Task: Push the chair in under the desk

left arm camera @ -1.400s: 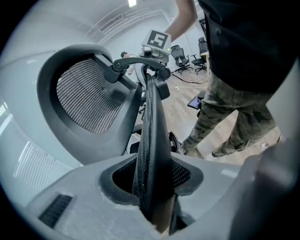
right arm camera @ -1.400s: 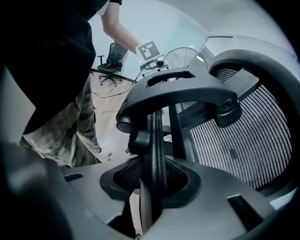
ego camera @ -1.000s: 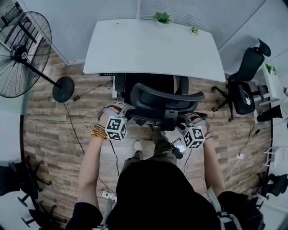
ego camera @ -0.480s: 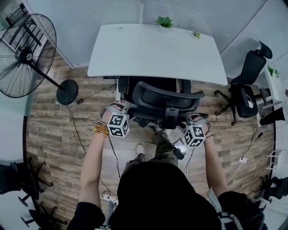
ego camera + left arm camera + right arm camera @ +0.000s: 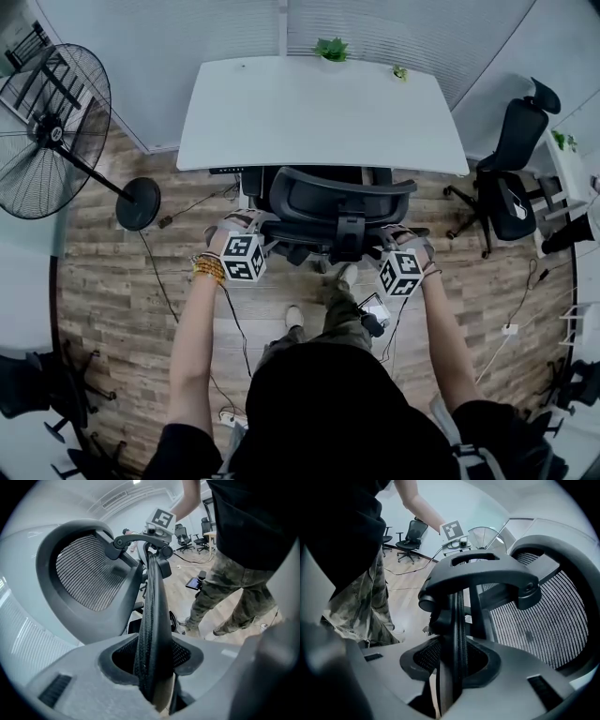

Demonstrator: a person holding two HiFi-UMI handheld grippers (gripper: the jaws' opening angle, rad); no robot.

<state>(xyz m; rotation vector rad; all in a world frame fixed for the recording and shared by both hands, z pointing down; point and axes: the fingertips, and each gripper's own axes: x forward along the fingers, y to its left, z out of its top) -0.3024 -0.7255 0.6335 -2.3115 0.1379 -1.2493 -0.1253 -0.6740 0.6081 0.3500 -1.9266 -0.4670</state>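
A black mesh office chair point(image 5: 339, 201) stands at the front edge of the white desk point(image 5: 319, 112), its seat partly beneath the desktop. My left gripper point(image 5: 270, 240) is shut on the left edge of the chair's backrest point(image 5: 151, 634). The dark mesh rim runs straight between its jaws, and the headrest point(image 5: 89, 573) rises on the left. My right gripper point(image 5: 379, 251) is shut on the backrest's right edge point(image 5: 457, 639), below the headrest bracket point(image 5: 480, 576). In the head view the marker cubes hide both sets of jaws.
A standing fan point(image 5: 52, 131) with a round base point(image 5: 139, 203) is at the left. A second black chair point(image 5: 511, 178) stands at the right. Two small plants point(image 5: 330, 47) sit at the desk's far edge. Cables point(image 5: 164, 281) and a small screen device point(image 5: 373, 307) lie on the wooden floor by my feet.
The chair has rolled a little further toward the desk, with more of its seat under the desktop. Both grippers moved forward with it, still clamped on the backrest.
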